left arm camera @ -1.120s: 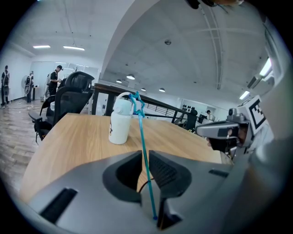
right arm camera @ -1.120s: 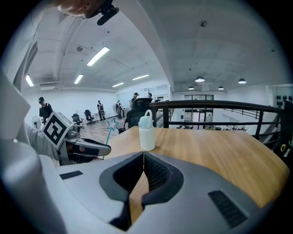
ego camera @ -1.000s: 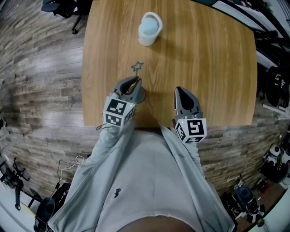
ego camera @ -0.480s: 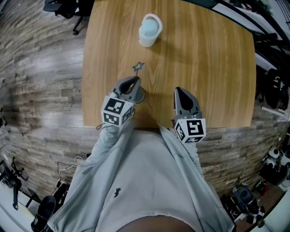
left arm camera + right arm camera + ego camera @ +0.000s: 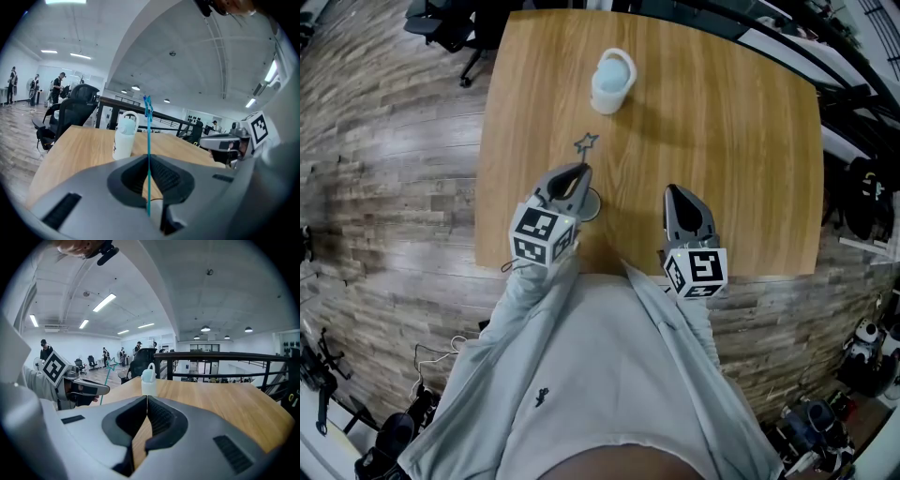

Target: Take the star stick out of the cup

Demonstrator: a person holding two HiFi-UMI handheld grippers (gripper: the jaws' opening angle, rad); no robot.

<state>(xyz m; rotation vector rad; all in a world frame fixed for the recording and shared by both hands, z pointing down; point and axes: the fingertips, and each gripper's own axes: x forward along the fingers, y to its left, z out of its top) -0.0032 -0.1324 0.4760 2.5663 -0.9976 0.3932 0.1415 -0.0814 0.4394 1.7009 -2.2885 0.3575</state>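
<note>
The stick (image 5: 148,136) is clamped upright between the jaws of the left gripper (image 5: 580,171), with its star (image 5: 586,143) beyond the tips and the cup (image 5: 593,203) just beneath them. The jaws of the right gripper (image 5: 146,400) are pressed together on nothing above the worktop (image 5: 731,169). A bottle (image 5: 612,80) is seen well ahead.

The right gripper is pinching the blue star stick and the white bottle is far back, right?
No, the left gripper pinches the star stick; the left gripper view shows it. The right gripper is shut, empty. The white bottle is far back.

Wooden table (image 5: 722,141), white bottle (image 5: 611,80) upright on it
</note>
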